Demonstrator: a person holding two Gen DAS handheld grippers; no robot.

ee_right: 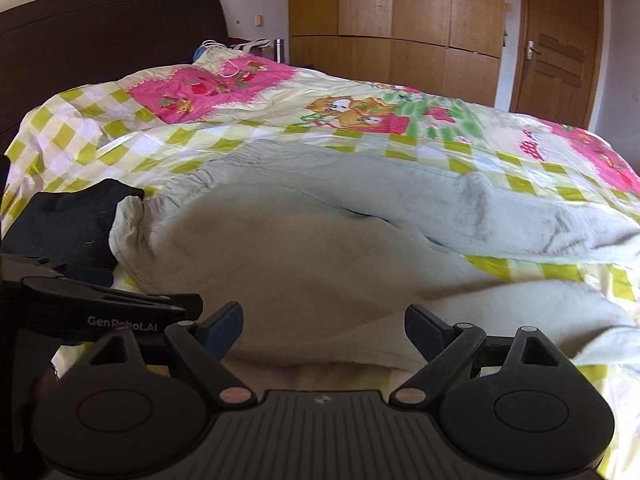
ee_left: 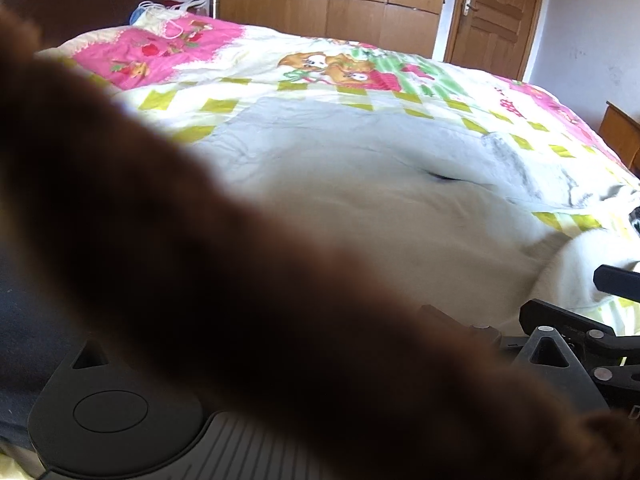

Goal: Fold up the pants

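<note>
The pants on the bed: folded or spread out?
Spread out: the pants lie flat across the bed, both legs apart, no fold yet.

Two wrist cameras, low over the bed, facing the wardrobe wall

We look forward from each gripper, close above the pale pants (ee_right: 320,248). Both views share the patterned quilt (ee_right: 360,120), wooden wardrobe (ee_right: 392,24) and door (ee_right: 560,44); in our left view a blurred brown shape (ee_left: 200,280) right at the lens covers the lower left.
</note>
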